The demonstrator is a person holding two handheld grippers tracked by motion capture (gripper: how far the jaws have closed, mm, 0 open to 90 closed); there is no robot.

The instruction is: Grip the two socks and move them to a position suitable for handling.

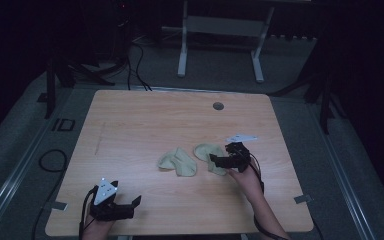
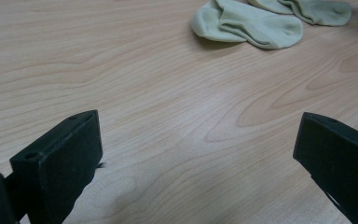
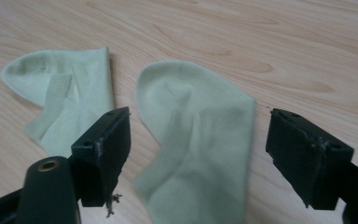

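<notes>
Two pale green socks lie side by side on the wooden table (image 1: pixel 145 120), right of its middle. One sock (image 1: pixel 179 162) (image 2: pixel 249 23) (image 3: pixel 60 93) is on the left. The other sock (image 1: pixel 205 151) (image 2: pixel 317 10) (image 3: pixel 200 135) lies flat under my right gripper (image 1: pixel 220 154) (image 3: pixel 198 144). That gripper is open, with one jaw on each side of the sock and neither pressing on it. My left gripper (image 1: pixel 132 206) (image 2: pixel 196 158) is open over bare wood at the near left corner, with nothing between its jaws.
A round cable hole (image 1: pixel 218 106) sits near the table's far edge. A white desk frame (image 1: pixel 220 35) stands on the floor beyond the table. Black cables (image 1: pixel 52 161) lie on the floor to the left. The surroundings are dark.
</notes>
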